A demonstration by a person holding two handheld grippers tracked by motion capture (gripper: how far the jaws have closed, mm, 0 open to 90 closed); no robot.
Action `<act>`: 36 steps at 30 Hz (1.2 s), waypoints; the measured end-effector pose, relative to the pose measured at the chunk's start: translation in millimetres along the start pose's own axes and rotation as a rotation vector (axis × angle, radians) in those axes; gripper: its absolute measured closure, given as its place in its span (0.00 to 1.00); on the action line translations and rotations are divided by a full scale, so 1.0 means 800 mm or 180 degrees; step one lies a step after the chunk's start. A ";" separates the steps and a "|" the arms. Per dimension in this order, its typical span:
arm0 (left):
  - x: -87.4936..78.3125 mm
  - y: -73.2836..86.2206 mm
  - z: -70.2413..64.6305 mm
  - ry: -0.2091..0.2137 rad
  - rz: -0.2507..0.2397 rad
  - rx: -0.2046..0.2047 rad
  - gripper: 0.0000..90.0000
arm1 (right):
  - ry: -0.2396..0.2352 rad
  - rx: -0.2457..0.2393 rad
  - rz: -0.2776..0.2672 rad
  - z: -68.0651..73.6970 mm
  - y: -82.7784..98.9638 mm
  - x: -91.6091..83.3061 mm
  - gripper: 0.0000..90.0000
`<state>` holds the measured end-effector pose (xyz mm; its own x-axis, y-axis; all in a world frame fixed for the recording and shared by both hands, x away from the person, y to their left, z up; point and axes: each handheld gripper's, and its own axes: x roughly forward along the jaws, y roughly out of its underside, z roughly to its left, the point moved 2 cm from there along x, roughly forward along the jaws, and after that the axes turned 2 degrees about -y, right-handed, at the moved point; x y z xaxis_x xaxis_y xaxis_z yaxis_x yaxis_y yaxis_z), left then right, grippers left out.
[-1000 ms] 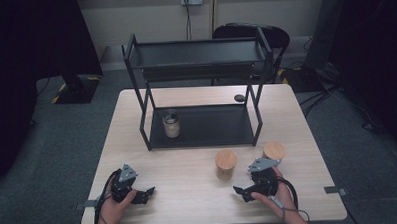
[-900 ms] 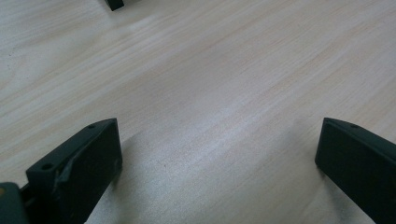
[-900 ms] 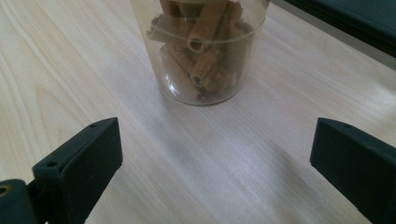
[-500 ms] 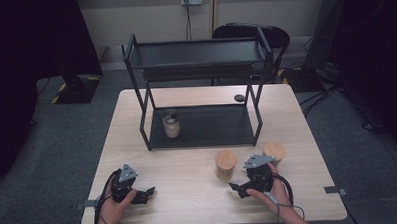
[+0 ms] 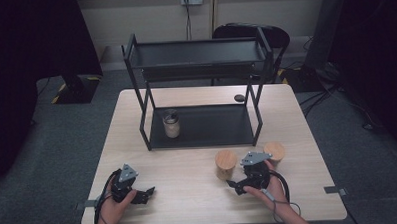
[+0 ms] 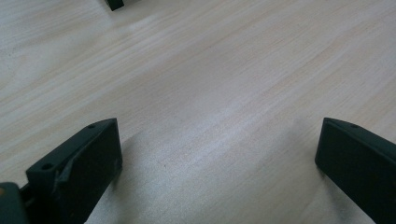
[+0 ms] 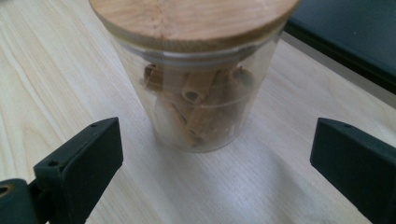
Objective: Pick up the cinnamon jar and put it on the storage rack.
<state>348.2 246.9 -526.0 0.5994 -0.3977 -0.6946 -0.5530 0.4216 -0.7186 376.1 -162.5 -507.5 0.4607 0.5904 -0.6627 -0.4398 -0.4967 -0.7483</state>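
Jar [image 7: 196, 79] ahead of my right gripper [image 7: 212, 172]
Jaws spread wide, nothing grasped; it stands just beyond them, centred, untouched.

Clear jar [image 7: 196, 107], tan wooden lid [image 7: 191, 18]

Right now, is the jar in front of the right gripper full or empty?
Partly full. The jar stands upright with its wooden lid on, and brown rolled sticks show through the glass.
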 end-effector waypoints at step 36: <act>0.000 0.000 0.000 0.0003 0.0000 0.0004 0.00 | -0.0163 -0.0111 -0.0253 0.004 -0.020 0.022 0.19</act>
<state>348.2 247.0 -525.9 0.5987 -0.3985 -0.6948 -0.5523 0.4228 -0.7185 388.7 -142.0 -507.1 0.4527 0.6601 -0.5994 -0.3760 -0.4683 -0.7996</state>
